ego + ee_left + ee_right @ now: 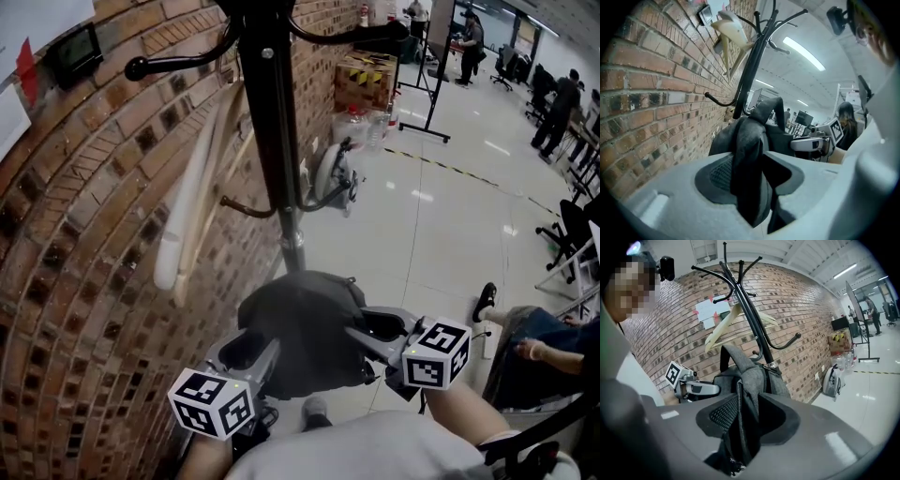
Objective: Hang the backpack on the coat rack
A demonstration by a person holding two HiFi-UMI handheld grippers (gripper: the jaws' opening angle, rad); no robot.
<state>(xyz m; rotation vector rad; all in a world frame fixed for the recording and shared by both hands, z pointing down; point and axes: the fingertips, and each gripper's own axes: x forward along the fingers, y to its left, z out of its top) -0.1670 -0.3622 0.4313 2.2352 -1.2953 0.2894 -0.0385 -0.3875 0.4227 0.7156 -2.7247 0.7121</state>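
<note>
A dark grey backpack hangs between my two grippers, just in front of the black coat rack and below its hooks. My left gripper is shut on a fold of the bag's left side, and the fabric fills its jaws. On the bag's right side my right gripper is shut too, with grey fabric pinched between its pads. In the right gripper view the bag's top handle stands up against the rack's pole. A lower hook curls out to the left above the bag.
The brick wall runs close along the left. Pale wooden hangers hang from the rack. A grey bag, bottles and a cardboard box stand by the wall beyond. A seated person's legs are at the right.
</note>
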